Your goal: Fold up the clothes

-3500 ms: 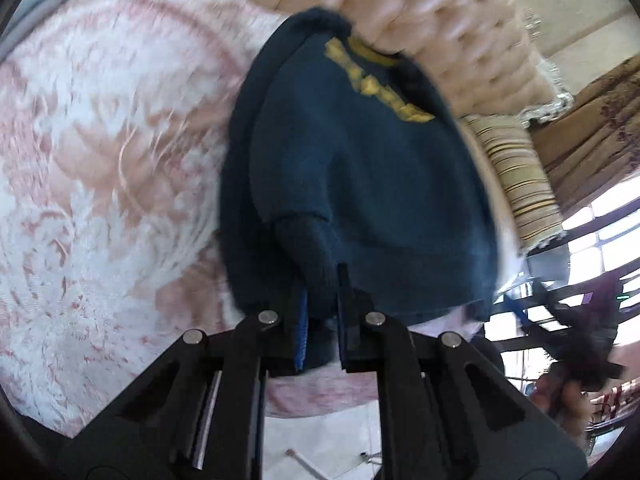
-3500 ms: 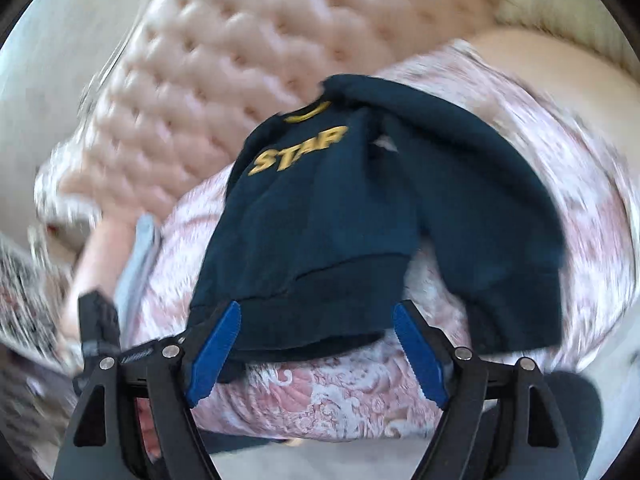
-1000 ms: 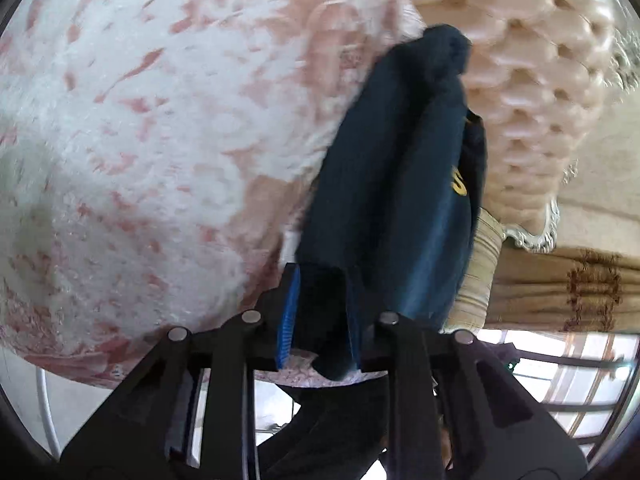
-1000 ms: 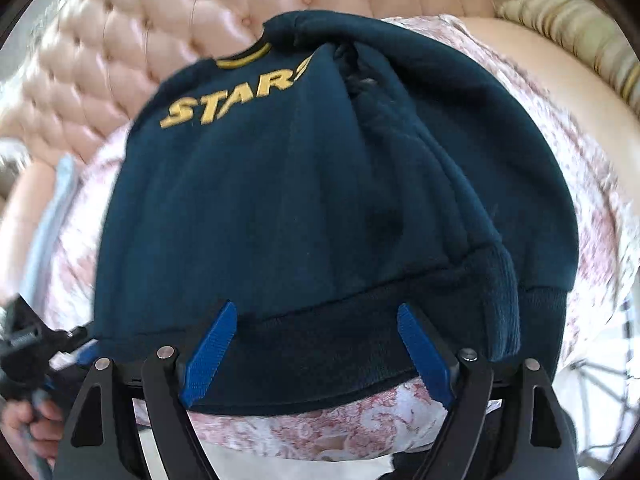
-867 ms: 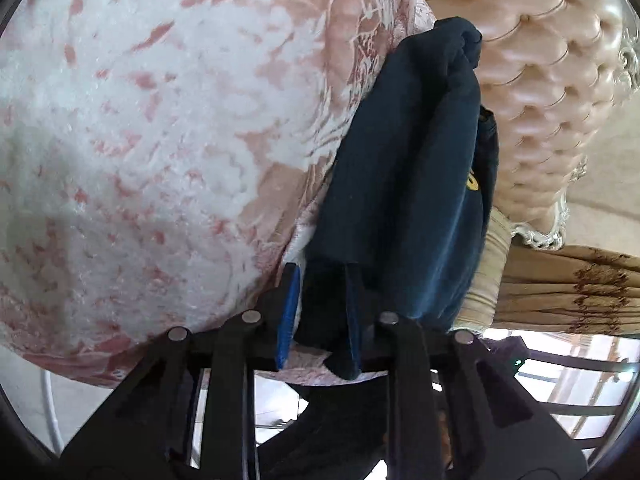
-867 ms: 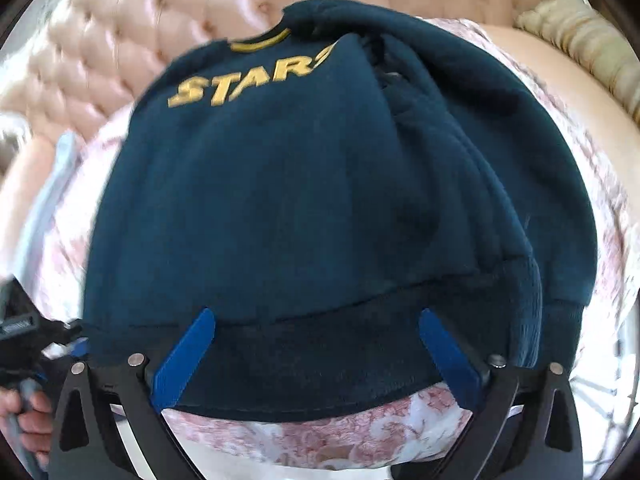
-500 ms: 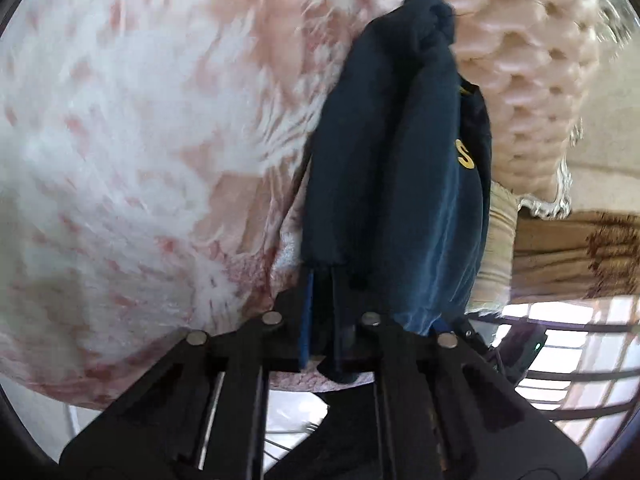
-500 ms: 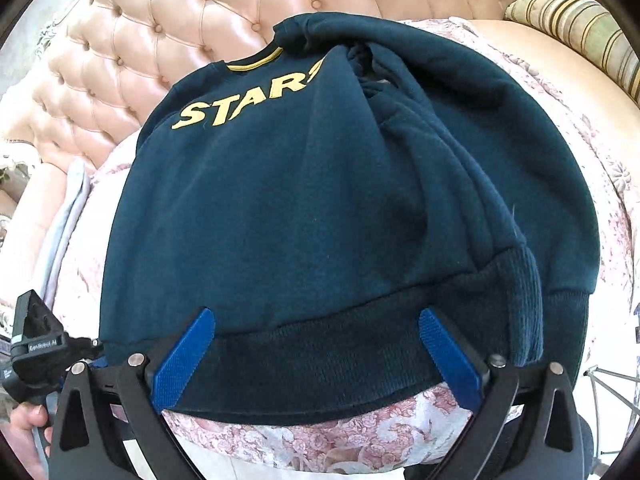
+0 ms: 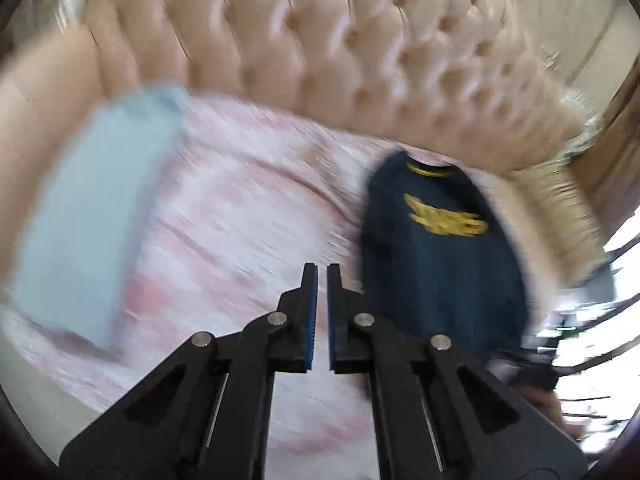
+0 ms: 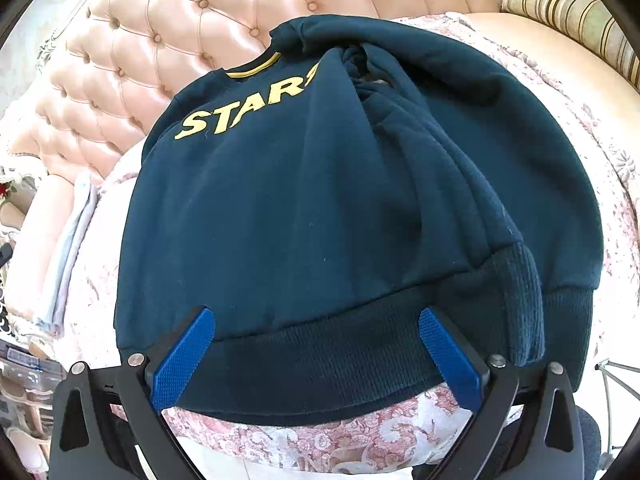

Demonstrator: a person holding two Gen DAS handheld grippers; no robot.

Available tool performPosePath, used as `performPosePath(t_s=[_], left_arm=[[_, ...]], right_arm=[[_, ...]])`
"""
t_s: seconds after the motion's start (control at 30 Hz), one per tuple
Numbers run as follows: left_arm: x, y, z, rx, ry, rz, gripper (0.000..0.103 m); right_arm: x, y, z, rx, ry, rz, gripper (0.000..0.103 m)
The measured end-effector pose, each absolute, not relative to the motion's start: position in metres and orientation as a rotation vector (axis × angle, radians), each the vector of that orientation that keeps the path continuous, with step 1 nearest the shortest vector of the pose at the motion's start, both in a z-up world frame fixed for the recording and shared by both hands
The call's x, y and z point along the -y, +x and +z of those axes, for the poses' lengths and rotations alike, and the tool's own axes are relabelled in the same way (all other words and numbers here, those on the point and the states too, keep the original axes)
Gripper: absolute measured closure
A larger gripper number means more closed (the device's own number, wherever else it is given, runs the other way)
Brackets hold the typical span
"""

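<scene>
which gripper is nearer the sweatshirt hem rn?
Right. The right gripper hangs open right at the sweatshirt hem, fingers straddling the ribbing. The left gripper is shut, empty, off the sweatshirt's side over the bedspread.

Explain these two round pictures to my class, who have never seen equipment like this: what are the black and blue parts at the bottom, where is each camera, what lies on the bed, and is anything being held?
No robot here: a person carries a two-finger tool in each hand, and a fisheye camera on each looks forward along its fingers, hence the round, bent view. In the left wrist picture, which is blurred, the left tool has its blue pads nearly together with nothing between them. In the right wrist picture, the right tool stands wide open over the ribbed hem of a dark blue sweatshirt with yellow letters, not pinching it. The sweatshirt lies partly folded on a pink patterned bedspread, before a padded headboard. A pale blue folded cloth lies further left. Nothing is held.
</scene>
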State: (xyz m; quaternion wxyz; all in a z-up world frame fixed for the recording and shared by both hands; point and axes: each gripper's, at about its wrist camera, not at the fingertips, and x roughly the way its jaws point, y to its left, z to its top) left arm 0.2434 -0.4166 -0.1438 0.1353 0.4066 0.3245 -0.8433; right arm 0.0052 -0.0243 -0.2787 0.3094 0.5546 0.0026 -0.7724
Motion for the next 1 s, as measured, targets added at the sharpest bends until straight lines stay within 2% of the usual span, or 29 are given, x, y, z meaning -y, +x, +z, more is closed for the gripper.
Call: performPosePath(t_s=[0.1, 0.17, 0.23, 0.27, 0.3, 0.37, 0.6, 0.63, 0.7, 0.73, 1.0], left_arm=[[0.396, 0.232, -0.195, -1.267, 1.29, -2.426, 0.094], [0.379, 0.227, -0.229, -1.417, 1.331, -2.373, 0.093], [0.368, 0.224, -0.262, -1.57, 1.325, -2.298, 0.082], [0.365, 0.222, -0.277, -1.676, 1.305, -2.236, 0.07], [0.364, 0.22, -0.289, -1.745, 1.286, -2.181, 0.062], [0.364, 0.223, -0.307, -1.814, 1.257, -2.087, 0.059], [0.36, 0.22, -0.321, -1.756, 1.257, -2.056, 0.054], [0.359, 0.218, -0.322, -1.757, 1.256, -2.064, 0.052], [0.353, 0.211, -0.318, -1.723, 1.259, -2.107, 0.038], [0.348, 0.207, -0.317, -1.701, 1.261, -2.13, 0.037], [0.332, 0.193, -0.304, -1.625, 1.243, -2.278, 0.036]], right_arm=[[0.027, 0.005, -0.28, -0.004, 1.464, -2.045, 0.0], [0.024, 0.005, -0.279, -0.003, 1.468, -2.042, 0.0], [0.023, 0.004, -0.278, 0.008, 1.472, -2.035, 0.0], [0.023, 0.003, -0.279, 0.017, 1.473, -2.029, 0.0], [0.021, 0.002, -0.279, 0.027, 1.474, -2.022, 0.0], [0.019, 0.001, -0.279, 0.046, 1.473, -2.011, 0.0], [0.014, 0.001, -0.279, 0.084, 1.454, -1.991, 0.0], [0.013, 0.001, -0.278, 0.092, 1.448, -1.989, 0.0], [0.012, 0.001, -0.278, 0.105, 1.435, -1.992, 0.0], [0.012, 0.002, -0.277, 0.111, 1.426, -1.996, 0.0], [0.01, 0.007, -0.276, 0.118, 1.379, -2.031, 0.0]])
